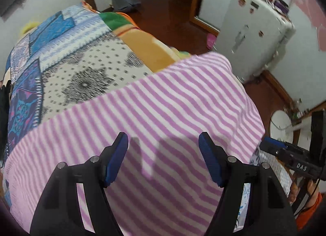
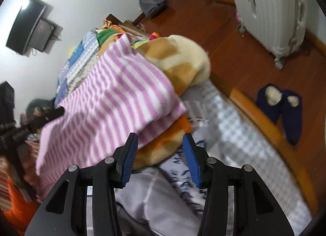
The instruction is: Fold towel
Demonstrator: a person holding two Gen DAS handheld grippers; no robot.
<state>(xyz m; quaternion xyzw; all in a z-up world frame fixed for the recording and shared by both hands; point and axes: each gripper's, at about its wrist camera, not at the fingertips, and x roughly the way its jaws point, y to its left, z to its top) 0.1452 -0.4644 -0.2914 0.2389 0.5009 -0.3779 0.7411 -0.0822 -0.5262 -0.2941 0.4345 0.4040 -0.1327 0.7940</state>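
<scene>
My left gripper (image 1: 163,150) hangs over the striped towel (image 1: 154,113), jaws apart and holding nothing. The towel lies spread on the bed (image 1: 81,68), partly over a patterned quilt and an orange blanket (image 1: 142,46). Further right, my right gripper (image 2: 160,150) stands with jaws apart and empty just off the towel's near corner. There the edge already shows two layers, so I judge one fold is made. Any further folds and the squaring up are left.

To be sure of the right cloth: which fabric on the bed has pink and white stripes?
The towel, spread nearest the grippers. The bed cover behind it shows blue and grey patchwork prints, and the plush blanket is orange.
</scene>
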